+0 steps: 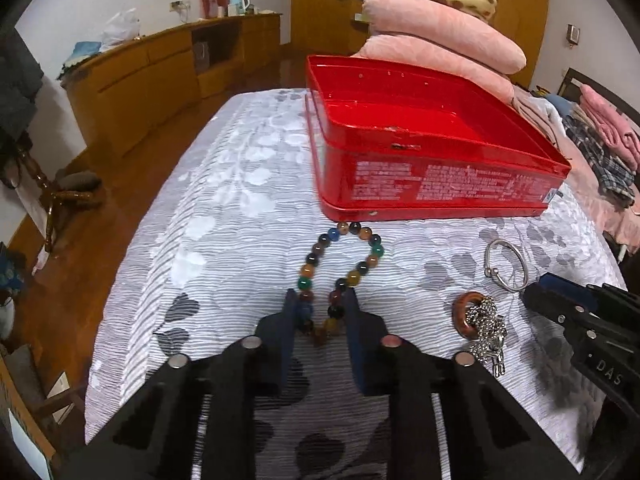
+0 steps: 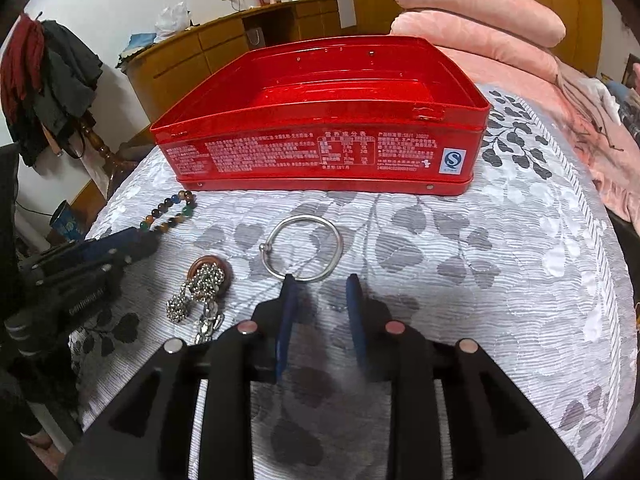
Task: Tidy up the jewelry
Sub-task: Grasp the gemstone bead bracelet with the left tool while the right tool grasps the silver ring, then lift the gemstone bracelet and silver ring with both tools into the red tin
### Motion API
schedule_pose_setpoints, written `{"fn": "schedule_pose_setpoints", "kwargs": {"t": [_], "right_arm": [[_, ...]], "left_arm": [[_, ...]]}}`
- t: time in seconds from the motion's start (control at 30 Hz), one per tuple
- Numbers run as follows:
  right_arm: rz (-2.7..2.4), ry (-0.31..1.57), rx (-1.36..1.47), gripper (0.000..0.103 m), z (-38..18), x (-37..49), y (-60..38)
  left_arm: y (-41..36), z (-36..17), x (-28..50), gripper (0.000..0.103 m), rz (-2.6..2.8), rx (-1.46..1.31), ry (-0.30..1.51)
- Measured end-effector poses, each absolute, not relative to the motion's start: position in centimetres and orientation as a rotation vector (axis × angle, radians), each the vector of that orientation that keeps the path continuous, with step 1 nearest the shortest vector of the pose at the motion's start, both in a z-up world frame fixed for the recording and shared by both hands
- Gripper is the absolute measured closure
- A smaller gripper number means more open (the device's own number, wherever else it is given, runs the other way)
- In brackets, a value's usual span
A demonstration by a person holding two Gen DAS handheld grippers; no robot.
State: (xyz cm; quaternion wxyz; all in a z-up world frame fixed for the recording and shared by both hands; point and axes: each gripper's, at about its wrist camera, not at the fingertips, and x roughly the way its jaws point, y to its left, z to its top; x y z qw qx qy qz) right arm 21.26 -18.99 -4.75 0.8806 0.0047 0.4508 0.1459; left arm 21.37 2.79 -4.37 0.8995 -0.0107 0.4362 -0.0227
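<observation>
My left tool (image 1: 320, 300) straddles the bead bracelet (image 1: 344, 264), jaws narrow but not clamped. My right tool (image 2: 320, 284) gapes wide beside the silver bangle (image 2: 303, 249). The red tin (image 2: 320, 148) sits at twelve o'clock on the bed (image 2: 500, 280).

Soft, even indoor light fills both views, fairly bright with only faint shadows on the patterned bedspread (image 1: 224, 216). The red tin (image 2: 320, 148) glows oversaturated, its printed text smeared. Fisheye bending curves the room's edges; dark vignettes crowd the corners, and the near foreground is slightly blurred.
</observation>
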Motion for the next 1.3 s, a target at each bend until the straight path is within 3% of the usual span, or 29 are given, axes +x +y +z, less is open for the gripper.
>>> {"fn": "schedule_pose_setpoints", "kwargs": {"t": [0.13, 0.23, 0.3, 0.5, 0.63, 1.13, 1.3], "right_arm": [[0.310, 0.936, 0.007, 0.064, -4.6, 21.4, -18.7], [0.315, 0.936, 0.003, 0.061, -4.4, 22.0, -18.2], [0.318, 0.940, -0.008, 0.055, -4.5, 22.4, -17.8], [0.298, 0.951, -0.069, 0.050, -5.2, 23.4, -15.8], [0.281, 0.947, -0.092, 0.054, -5.4, 23.3, -15.8], [0.235, 0.937, -0.011, 0.055, -5.2, 22.5, -19.1], [0.235, 0.938, -0.015, 0.055, -5.2, 22.7, -19.4]], "left_arm": [[2.8, -4.2, 20.9, 0.077, -0.042, -0.006, 0.901], [2.7, -3.6, 20.6, 0.070, -0.041, -0.013, 0.876], [2.5, -3.0, 20.4, 0.070, -0.047, -0.013, 0.850], [1.8, -2.8, 20.6, 0.070, -0.087, -0.003, 0.833], [1.4, -3.2, 20.8, 0.070, -0.102, -0.006, 0.843], [0.5, -3.5, 21.3, 0.070, -0.149, -0.008, 0.862], [2.0, -2.6, 20.3, 0.059, -0.149, -0.051, 0.838]]}}
